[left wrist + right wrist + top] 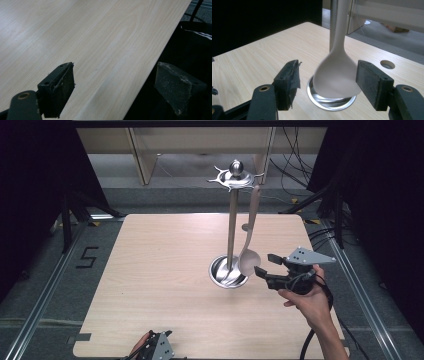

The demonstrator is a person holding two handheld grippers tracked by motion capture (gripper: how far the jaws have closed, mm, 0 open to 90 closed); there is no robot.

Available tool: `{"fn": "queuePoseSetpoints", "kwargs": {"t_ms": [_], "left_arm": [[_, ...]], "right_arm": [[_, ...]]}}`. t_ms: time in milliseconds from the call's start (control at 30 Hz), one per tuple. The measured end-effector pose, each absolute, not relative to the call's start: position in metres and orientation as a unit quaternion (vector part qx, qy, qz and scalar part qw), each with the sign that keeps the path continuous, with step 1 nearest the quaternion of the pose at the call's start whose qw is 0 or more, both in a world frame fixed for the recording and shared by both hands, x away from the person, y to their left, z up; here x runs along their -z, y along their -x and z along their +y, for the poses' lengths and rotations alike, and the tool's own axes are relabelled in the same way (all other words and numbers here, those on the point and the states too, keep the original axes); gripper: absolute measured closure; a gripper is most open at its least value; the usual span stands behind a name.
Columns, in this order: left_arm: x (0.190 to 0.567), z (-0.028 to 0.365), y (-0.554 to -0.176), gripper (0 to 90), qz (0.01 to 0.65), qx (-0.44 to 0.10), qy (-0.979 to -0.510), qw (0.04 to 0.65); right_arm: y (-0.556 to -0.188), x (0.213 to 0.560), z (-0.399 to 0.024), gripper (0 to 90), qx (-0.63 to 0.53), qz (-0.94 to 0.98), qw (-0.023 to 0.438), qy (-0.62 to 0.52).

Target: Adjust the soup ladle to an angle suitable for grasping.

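A metal utensil stand (231, 220) rises from a round dish base (220, 272) right of the table's middle. A pale spoon (248, 260) hangs from the hooked top (235, 176), its bowl low beside the base. My right gripper (266, 264) is open just right of that bowl. In the right gripper view the blurred spoon bowl (335, 77) sits between the open jaws of the right gripper (328, 82), close against the right pad (372, 85). My left gripper (155, 347) is at the table's near edge; the left gripper (117, 90) is open and holds nothing.
The wooden table (165, 270) has a small round hole (246, 227) behind the stand. Metal rails (45, 290) run along both sides on the floor, and cables (300, 180) lie at the back right. The left jaws straddle the table's edge (150, 67).
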State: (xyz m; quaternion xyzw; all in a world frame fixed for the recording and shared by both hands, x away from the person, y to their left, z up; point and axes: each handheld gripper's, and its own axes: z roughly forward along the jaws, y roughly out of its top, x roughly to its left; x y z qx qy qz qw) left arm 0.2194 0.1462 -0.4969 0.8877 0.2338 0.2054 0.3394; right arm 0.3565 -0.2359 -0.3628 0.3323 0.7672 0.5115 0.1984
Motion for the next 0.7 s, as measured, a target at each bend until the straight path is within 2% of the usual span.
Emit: {"fn": "queuePoseSetpoints", "kwargs": {"t_ms": [167,333,500,533,700], "left_arm": [[0.498,0.145,-0.219,15.2,0.242,-0.201,-0.881,0.353],[0.496,0.147,-0.220,15.2,0.235,-0.207,-0.887,0.339],[0.496,0.145,-0.221,15.2,0.237,-0.203,-0.887,0.342],[0.497,0.145,-0.221,15.2,0.237,-0.203,-0.885,0.346],[0.496,0.145,-0.222,15.2,0.239,-0.203,-0.886,0.341]], "right_arm": [[-0.355,0.371,-0.238,35.2,-0.501,0.775,0.198,-0.331],[-0.352,0.379,-0.237,34.2,-0.491,0.781,0.187,-0.339],[-0.352,0.384,-0.236,33.6,-0.483,0.786,0.190,-0.337],[-0.354,0.385,-0.237,33.5,-0.485,0.786,0.203,-0.325],[-0.352,0.387,-0.239,33.1,-0.477,0.793,0.192,-0.328]]}}
